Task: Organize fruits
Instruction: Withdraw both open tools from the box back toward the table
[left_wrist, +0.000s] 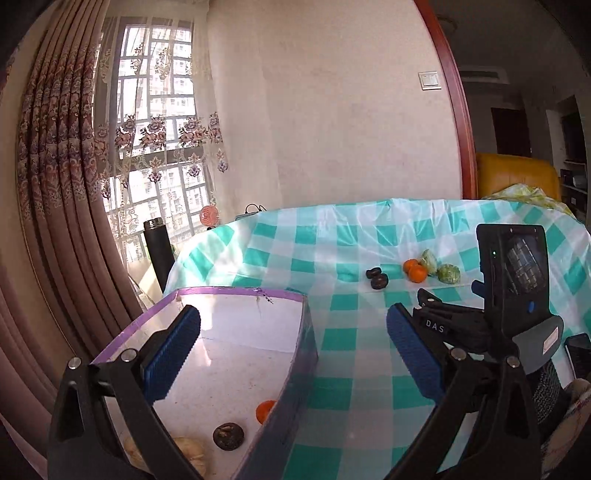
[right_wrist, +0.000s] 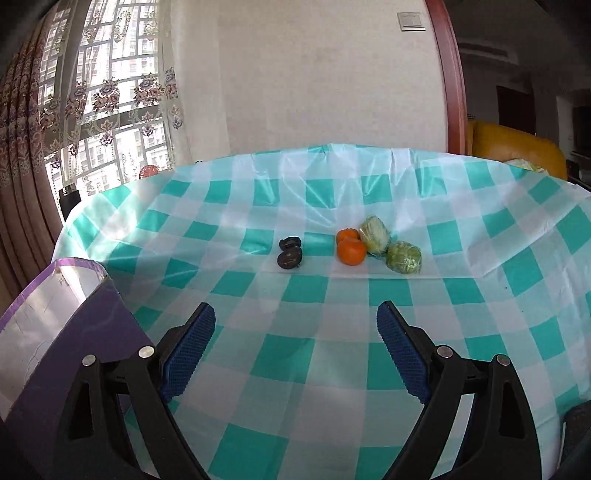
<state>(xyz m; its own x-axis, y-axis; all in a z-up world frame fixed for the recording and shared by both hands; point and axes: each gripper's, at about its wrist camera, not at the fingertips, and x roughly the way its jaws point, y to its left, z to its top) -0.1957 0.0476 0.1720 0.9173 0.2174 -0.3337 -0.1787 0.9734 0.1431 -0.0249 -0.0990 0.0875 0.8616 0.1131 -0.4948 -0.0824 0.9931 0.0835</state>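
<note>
Your left hand-held gripper is released, its two blue pads wide apart with nothing between them; one finger hangs over the inside of the purple box and the other over the checked cloth of the table. In the box, near its front, you can see an orange fruit against the side wall, a dark brown fruit beside it, and a pale fruit partly hidden behind the finger. Your right hand-held gripper is also released and empty, and it is above the bare cloth, with the box at its left side. The other fruits lie together further back on the table, well apart from both grippers: two dark fruits touching each other, then to their right two orange fruits, one just behind the other, and two green fruits that look wrapped in clear film, the paler one touching the oranges. In the left view you see the right hand-held gripper from the side at the right edge, with its black camera body standing up. A dark bottle stands beyond the table, near the window.
</note>
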